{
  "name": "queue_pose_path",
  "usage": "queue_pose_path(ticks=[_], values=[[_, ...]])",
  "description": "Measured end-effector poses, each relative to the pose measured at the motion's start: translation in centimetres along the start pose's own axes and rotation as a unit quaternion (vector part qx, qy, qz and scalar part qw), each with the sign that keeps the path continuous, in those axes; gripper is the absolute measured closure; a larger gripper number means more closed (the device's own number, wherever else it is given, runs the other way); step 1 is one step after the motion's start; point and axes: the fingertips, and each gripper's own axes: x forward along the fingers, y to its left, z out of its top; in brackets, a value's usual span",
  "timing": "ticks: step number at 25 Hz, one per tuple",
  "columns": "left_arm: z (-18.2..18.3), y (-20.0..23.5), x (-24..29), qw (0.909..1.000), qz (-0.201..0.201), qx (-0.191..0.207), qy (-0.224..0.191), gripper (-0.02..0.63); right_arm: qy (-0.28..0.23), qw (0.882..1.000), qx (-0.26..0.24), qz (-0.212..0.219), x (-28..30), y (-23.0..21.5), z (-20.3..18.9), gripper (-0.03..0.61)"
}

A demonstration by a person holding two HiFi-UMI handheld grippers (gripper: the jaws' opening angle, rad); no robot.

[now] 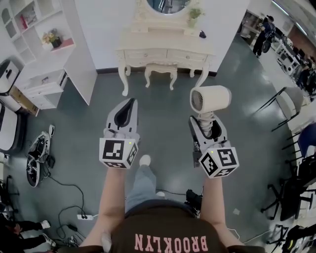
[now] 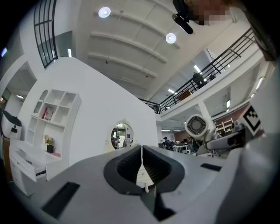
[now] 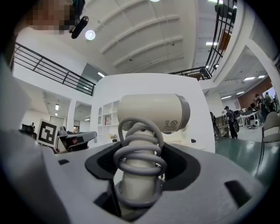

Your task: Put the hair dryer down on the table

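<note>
A cream hair dryer stands upright in my right gripper, which is shut on its handle; a grey cord is coiled round that handle. The dryer's barrel lies crosswise above the jaws, its round grille facing my left gripper. My left gripper is held level beside it at the left, shut and holding nothing, its jaws meeting in a thin line. Both grippers hang in the air above the floor, a little short of the cream dressing table.
A stool is tucked under the dressing table, which carries a potted plant and a small dark object. A white shelf unit stands at the left. Cables and gear lie on the grey floor. Chairs stand at the right.
</note>
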Motion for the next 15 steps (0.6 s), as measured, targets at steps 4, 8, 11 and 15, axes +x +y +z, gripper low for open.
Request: queue_pose_path(ticks=[4,8,11,15], values=[[-1.3,1.6,2.5,1.0,-0.004,-0.001,0.006,0.606,0.005,1.0,-0.012,-0.001,2.6,-0.4,-0.6,0.314],[-3.1,4.1,6.4,0.9999,-0.005,-0.008,0.012,0.606,0.013,1.0,-0.011,-0.002,6.9,-1.8,-1.2,0.314],[-4.3,6.2,10.1,0.9998,-0.005,-0.011,0.015,0.607,0.02,1.0,-0.007,-0.004,10.9,-3.3,-1.6,0.314],[-5.5,9.6,15.0,0.9997,-0.01,-0.012,0.017,0.606,0.022,1.0,-0.002,-0.009,16.6,-4.8,-1.8,0.314]])
